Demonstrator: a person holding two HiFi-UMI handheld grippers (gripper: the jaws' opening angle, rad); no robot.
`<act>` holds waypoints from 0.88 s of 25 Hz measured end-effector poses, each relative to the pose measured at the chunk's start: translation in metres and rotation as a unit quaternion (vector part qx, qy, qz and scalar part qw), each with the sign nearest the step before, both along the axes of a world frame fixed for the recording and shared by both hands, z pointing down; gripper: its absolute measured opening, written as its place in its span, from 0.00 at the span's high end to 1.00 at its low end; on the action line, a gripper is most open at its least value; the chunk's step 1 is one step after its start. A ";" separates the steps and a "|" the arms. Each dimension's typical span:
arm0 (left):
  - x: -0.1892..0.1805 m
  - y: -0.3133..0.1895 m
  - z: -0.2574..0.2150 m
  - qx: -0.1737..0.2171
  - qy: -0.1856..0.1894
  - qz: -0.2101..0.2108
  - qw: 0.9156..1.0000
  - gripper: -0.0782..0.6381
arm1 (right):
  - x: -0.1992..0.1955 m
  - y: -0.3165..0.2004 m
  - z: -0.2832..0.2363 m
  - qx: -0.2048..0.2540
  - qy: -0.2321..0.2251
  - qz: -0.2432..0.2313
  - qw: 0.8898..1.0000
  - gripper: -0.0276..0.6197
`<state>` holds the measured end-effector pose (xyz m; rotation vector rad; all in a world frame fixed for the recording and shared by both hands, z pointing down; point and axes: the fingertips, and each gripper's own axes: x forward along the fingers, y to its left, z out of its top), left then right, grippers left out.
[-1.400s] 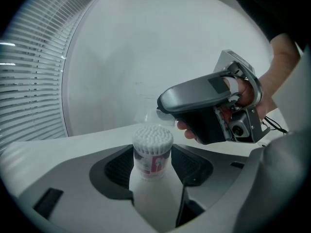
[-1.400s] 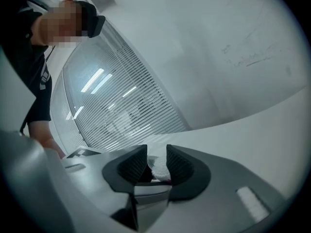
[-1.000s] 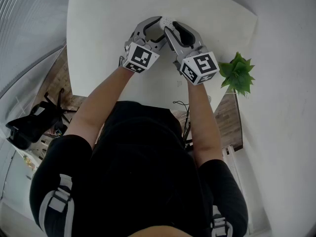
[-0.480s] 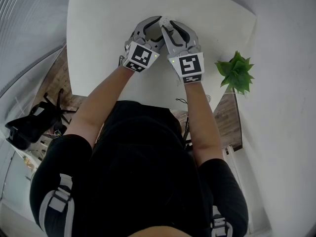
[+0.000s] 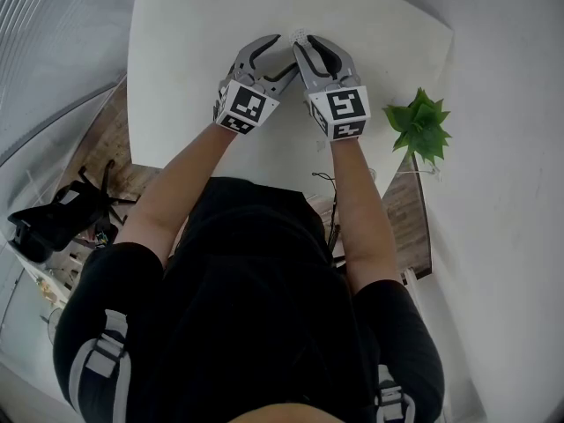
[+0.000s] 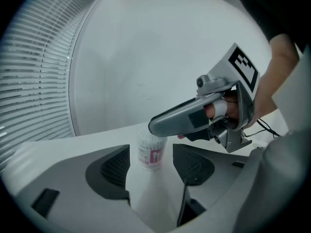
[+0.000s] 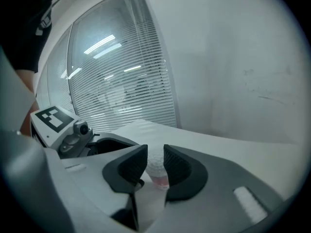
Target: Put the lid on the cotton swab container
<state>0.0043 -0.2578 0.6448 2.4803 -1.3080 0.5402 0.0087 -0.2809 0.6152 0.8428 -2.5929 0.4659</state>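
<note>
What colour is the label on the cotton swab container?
The label is pink; see left gripper view.

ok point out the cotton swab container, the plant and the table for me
cotton swab container [image 6: 151, 154]: left gripper view, on its pink label.
plant [image 5: 421, 129]: head view, middle of its green leaves.
table [image 5: 203, 25]: head view, bare white top on the far left side.

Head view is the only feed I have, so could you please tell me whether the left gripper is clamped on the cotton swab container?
Observer: No. The left gripper is opening its jaws. The cotton swab container stands between them, with a gap on each side.
Operator: Thank you. And what about the right gripper?
Observer: The right gripper has its jaws closed on the container's dotted white top.
</note>
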 end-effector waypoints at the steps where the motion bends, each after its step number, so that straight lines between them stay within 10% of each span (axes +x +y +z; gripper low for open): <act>1: -0.002 0.002 -0.005 0.002 0.001 -0.001 1.000 0.52 | 0.001 0.000 -0.003 0.002 -0.002 0.001 1.000 0.78; 22: -0.004 0.098 -0.196 0.086 0.083 -0.024 0.993 0.60 | 0.055 0.093 -0.190 0.099 -0.130 -0.002 0.987 0.84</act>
